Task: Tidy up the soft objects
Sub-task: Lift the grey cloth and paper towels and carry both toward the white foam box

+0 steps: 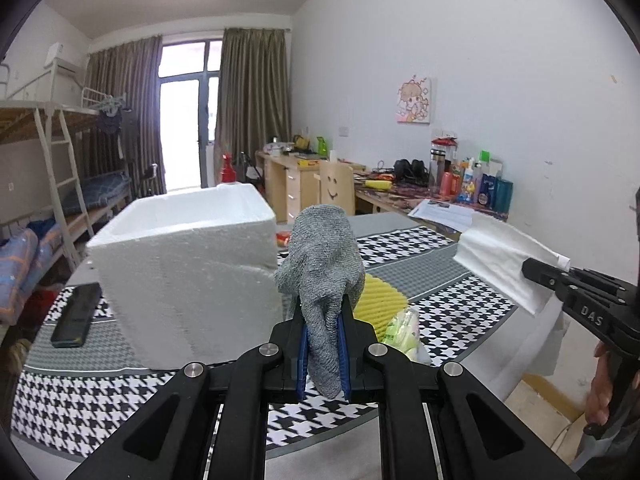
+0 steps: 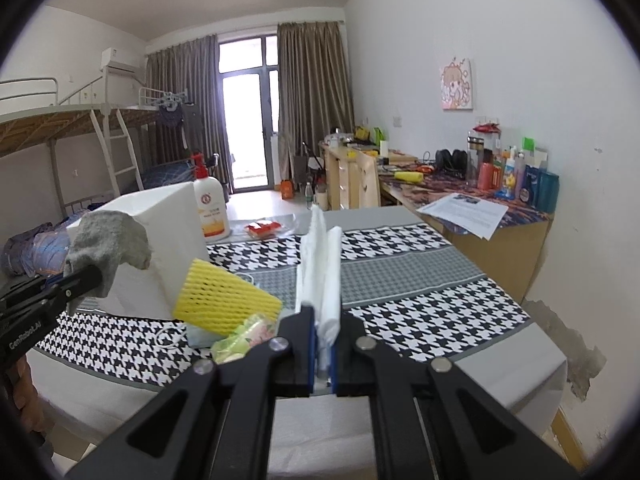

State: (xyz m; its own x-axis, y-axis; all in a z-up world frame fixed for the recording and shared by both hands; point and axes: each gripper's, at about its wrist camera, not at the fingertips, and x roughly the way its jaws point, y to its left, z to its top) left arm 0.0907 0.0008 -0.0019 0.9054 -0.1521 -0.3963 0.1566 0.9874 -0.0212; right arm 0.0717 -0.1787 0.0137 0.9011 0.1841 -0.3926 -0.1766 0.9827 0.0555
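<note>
Beside the white foam box point(image 1: 188, 268), we are clamping a grey knit cloth point(image 1: 324, 272) in our left gripper point(image 1: 324, 356) and a white cloth point(image 2: 320, 264) in our right gripper point(image 2: 325, 344), above yellow foam netting point(image 2: 228, 300).

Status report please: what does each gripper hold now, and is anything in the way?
Left gripper shut on grey cloth. Right gripper shut on white cloth. Both held above table; white foam box open, path unobstructed.
</note>
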